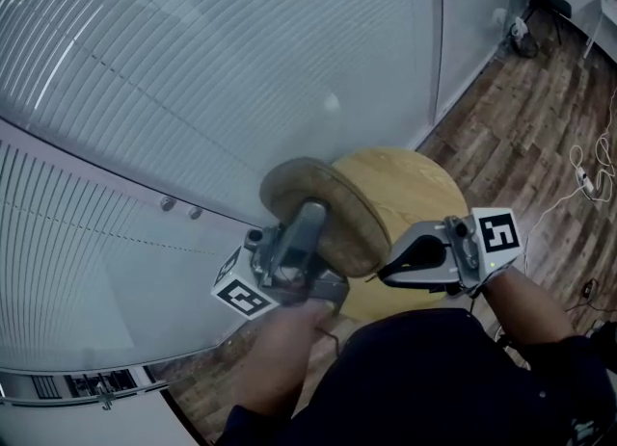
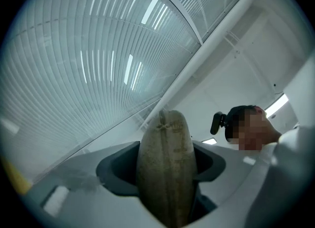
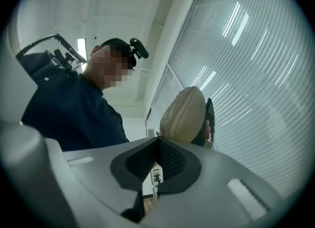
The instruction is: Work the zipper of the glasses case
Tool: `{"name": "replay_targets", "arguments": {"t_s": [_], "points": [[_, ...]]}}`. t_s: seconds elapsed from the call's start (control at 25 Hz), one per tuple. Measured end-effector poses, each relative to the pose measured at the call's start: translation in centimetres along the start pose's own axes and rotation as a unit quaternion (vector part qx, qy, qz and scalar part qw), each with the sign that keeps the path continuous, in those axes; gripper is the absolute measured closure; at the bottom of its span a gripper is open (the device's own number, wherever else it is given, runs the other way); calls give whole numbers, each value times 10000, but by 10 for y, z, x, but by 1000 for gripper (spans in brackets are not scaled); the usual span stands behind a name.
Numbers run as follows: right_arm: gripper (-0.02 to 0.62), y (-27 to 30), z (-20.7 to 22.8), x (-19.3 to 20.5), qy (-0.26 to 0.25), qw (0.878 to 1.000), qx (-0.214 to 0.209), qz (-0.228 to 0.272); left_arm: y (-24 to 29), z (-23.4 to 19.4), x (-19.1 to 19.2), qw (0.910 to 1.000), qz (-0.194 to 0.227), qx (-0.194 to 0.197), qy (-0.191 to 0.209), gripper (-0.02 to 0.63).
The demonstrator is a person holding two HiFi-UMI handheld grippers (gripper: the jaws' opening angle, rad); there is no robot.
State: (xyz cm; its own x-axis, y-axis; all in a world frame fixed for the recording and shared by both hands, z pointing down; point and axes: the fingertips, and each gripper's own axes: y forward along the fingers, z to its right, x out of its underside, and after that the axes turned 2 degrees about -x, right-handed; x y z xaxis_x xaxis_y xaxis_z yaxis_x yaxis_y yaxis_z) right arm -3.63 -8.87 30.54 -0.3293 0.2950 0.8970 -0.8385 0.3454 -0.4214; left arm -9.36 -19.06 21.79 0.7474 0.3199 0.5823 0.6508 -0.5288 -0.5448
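Head view: we list one glasses case [image 1: 323,205], an oval pouch of coarse tan fabric with rounded ends and a stitched seam along its ridge. It is held up in the air in front of a round, pale wooden tabletop [image 1: 416,189]. We count two grippers with smooth grey plastic shells, each bearing one cube with black-and-white square markers. The left gripper [image 1: 307,227] clamps the case across its width, and the left gripper view shows the jaws spread wide and pressed against both fabric flanks. The right gripper [image 1: 388,269] has its jaws pressed together, the dark ribbed pads [image 3: 172,160] meeting at the case's near edge. We cannot tell whether a zipper pull lies between them. Behind stands a curved glass wall [image 1: 193,78] lined with fine horizontal slats. Below lies a floor of brown wood-grain planks [image 1: 521,117], with white cables [image 1: 590,176] looped across it.
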Motion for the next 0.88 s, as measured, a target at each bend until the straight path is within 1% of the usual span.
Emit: {"name": "replay_targets", "arguments": {"t_s": [0.08,0.16,0.28,0.36,0.4,0.44,0.52,0.56,0.68,0.76,0.8,0.88], "points": [[588,4,4,1,-179,9997,138,-92,2,-5,-3,9999,101,-109,-67,311],[588,4,10,1,-226,9993,258,-140,8,-6,-7,9997,115,-226,16,311],[588,10,6,4,-71,9997,226,-111,8,11,-13,9985,122,-445,310,311],[588,21,1,-1,47,9997,217,74,1,18,-18,9975,159,-550,406,311],[588,23,3,-2,43,9995,285,132,-1,13,-18,9967,164,-661,433,311],[588,23,8,2,14,9991,412,79,-3,3,-16,9952,145,-846,480,311],[588,15,25,21,-117,9968,753,-232,-10,-26,-9,9898,38,-1266,649,311],[586,11,35,32,-155,9953,898,-343,-15,-40,-5,9874,-18,-1397,746,311],[586,5,55,61,-145,9921,1105,-581,-31,-65,3,9835,-208,-1483,1013,310],[584,4,64,77,-138,9867,1309,-951,-40,-76,7,9785,-376,-1607,1235,310],[583,3,68,84,-112,9825,1450,-1164,-45,-83,9,9739,-476,-1752,1365,308],[572,-2,72,97,-70,9725,1687,-1606,-53,-94,14,9605,-700,-2127,1652,307]]}}
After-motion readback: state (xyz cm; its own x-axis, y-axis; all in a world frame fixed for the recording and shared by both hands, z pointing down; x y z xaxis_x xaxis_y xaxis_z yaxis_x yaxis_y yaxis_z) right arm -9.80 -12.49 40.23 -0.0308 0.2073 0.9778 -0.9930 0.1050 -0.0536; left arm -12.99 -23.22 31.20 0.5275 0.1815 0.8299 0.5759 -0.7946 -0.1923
